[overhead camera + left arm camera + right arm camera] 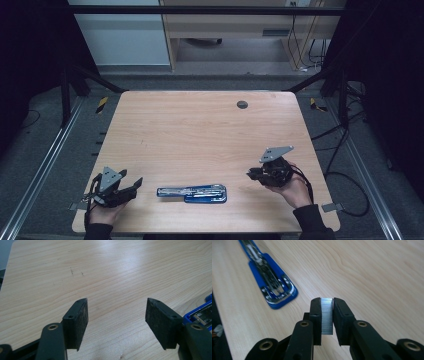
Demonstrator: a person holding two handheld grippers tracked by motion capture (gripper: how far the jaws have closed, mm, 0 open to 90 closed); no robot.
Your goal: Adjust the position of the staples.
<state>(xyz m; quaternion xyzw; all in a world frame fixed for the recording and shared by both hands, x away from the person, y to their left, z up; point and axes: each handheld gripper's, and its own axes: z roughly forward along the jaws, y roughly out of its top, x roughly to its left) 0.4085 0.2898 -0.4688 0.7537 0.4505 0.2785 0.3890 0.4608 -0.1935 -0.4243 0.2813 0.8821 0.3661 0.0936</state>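
Lying open, stapler (192,193) on table (200,130)

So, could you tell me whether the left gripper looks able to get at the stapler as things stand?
Probably yes: the left gripper is open and empty, and only bare table lies between it and the opened stapler just beside it.

— Where are your hands?
— My left hand (102,212) rests low at the near left, its left gripper (131,189) level, jaws standing wide apart with nothing between.
— And the other?
— My right gripper (251,173) is raised at the near right, pads (316,315) clamped on a strip of staples (327,316).
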